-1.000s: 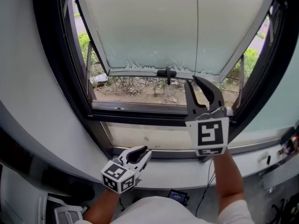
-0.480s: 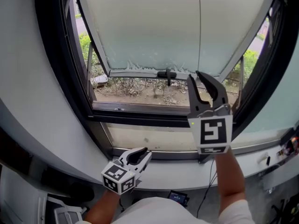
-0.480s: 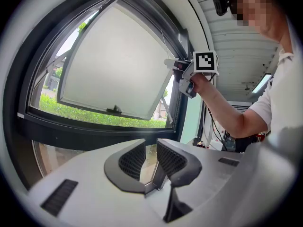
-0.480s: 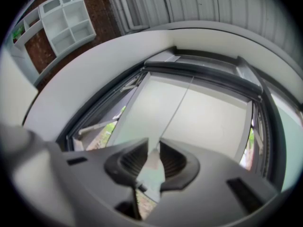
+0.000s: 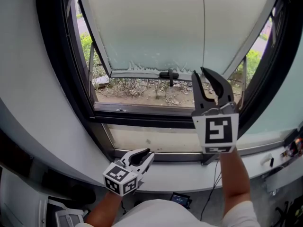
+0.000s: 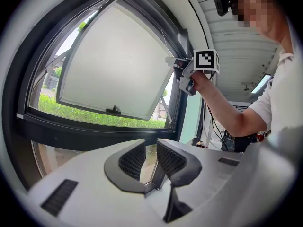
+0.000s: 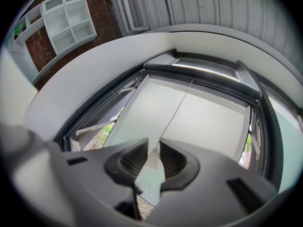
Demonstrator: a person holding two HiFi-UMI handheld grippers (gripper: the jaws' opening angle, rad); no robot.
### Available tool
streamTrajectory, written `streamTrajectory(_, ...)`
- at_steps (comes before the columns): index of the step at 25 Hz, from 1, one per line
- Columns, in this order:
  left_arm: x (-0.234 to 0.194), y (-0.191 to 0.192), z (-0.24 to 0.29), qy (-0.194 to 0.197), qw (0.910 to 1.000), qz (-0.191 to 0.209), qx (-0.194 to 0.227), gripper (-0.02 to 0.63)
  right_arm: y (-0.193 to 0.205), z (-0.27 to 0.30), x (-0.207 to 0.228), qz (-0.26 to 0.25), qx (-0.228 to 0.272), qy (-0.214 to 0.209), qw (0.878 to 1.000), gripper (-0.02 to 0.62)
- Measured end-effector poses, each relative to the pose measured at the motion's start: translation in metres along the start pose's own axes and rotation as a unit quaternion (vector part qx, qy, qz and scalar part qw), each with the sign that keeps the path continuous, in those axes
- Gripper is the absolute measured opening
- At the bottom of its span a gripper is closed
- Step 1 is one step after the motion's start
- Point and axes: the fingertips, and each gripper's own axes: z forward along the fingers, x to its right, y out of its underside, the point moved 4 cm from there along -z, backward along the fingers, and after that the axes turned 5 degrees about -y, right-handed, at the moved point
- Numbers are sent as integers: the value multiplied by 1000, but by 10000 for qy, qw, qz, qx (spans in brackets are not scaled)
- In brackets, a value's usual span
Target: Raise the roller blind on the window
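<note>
While holding the right gripper (image 5: 199, 73) right of centre in the head view, half-open astride the cord (image 5: 203, 32) without visibly pinching, expect light, limp, slippery handling; clamp its end piece (image 7: 154, 156). Find the blind (image 7: 203, 69) seemingly rolled at upper centre of the right gripper view.

Beyond the white sill (image 5: 165, 179) we see bare ground (image 5: 142, 91) strewn with dry twigs, with green shrubs (image 5: 85, 44) farther out. Below the sill we find a small dark device (image 5: 180, 199) with a blue screen. At the sill's right end we make out tangled cables (image 5: 293, 148).
</note>
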Motion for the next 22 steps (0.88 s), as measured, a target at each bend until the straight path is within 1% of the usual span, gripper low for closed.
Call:
streamTrajectory(7, 4, -2, 1, 55, 10000, 22, -3, 92, -13, -2, 14, 31, 157, 184, 9997, 78)
streamTrajectory(14, 4, 0, -2, 31, 10000, 13, -14, 92, -16, -3, 13, -46, 205, 194, 9996, 78)
streamTrajectory(18, 5, -1, -4, 27, 10000, 23, 1, 92, -21, -4, 13, -120, 256, 279, 9992, 78)
streamTrajectory(22, 6, -2, -5, 32, 10000, 23, 20, 92, -25, -2, 9, -183, 260, 224, 9992, 78)
